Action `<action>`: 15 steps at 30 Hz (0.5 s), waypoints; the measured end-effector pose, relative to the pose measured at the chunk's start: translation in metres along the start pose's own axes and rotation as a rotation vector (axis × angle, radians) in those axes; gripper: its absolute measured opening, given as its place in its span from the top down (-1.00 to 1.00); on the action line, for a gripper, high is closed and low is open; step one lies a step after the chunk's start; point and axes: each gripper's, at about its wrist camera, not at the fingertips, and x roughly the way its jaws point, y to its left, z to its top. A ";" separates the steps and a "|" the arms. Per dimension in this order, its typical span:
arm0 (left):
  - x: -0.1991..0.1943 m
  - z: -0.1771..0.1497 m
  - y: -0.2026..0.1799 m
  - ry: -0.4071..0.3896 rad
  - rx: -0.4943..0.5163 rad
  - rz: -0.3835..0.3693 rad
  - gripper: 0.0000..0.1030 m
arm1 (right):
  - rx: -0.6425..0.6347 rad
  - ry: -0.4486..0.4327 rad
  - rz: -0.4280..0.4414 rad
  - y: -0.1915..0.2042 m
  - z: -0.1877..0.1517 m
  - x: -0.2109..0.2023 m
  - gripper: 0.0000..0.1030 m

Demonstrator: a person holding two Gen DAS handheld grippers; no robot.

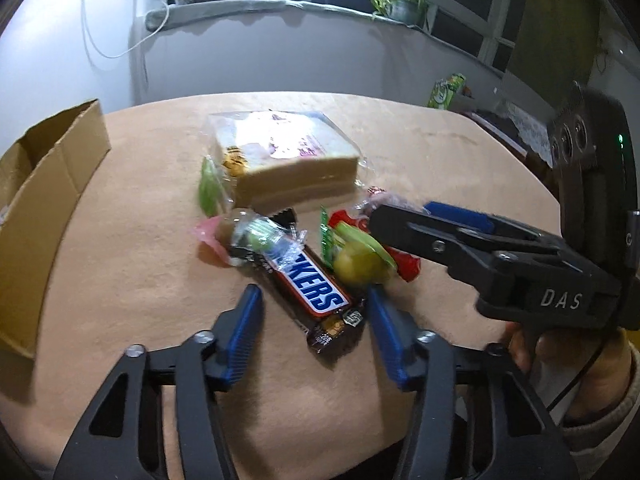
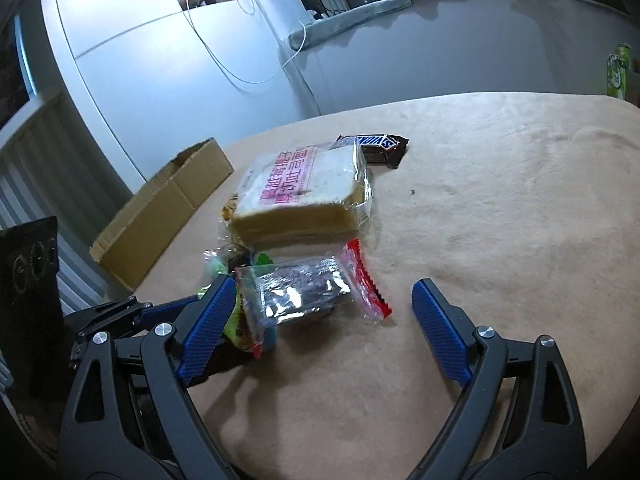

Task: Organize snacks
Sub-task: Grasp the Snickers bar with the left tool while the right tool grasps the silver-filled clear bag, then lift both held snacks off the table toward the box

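A pile of snacks lies on the beige-covered table (image 1: 132, 264). A Snickers bar (image 1: 316, 292) has its near end between the blue pads of my left gripper (image 1: 312, 292). Gaps show on both sides, so the gripper is open. A wrapped sandwich (image 1: 288, 160) sits behind the pile, and small wrapped sweets (image 1: 360, 266) lie beside the bar. My right gripper (image 1: 404, 216) reaches in from the right over the sweets. In the right wrist view, that gripper (image 2: 323, 281) stands wide open around a clear packet with a red edge (image 2: 308, 292). A second Snickers bar (image 2: 376, 146) lies beyond the sandwich (image 2: 304, 196).
An open cardboard box (image 1: 52, 200) stands at the table's left edge, also seen as the box (image 2: 168, 216) in the right wrist view. A green packet (image 1: 446, 90) and a potted plant (image 1: 400, 0) sit beyond the table. A hand and sleeve (image 1: 592, 376) hold the right gripper.
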 end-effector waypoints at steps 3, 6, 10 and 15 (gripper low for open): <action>0.000 0.001 -0.001 -0.007 0.010 -0.002 0.23 | -0.030 0.005 0.006 0.002 -0.001 0.004 -0.32; 0.000 0.001 0.001 -0.012 0.005 -0.016 0.31 | -0.025 -0.002 0.025 -0.002 -0.002 0.002 -0.19; -0.003 -0.003 0.003 -0.021 0.000 -0.027 0.37 | -0.010 -0.015 0.035 -0.006 -0.004 -0.001 -0.13; -0.009 -0.005 0.007 -0.031 -0.013 -0.028 0.39 | 0.034 -0.049 0.032 -0.017 -0.007 -0.012 -0.10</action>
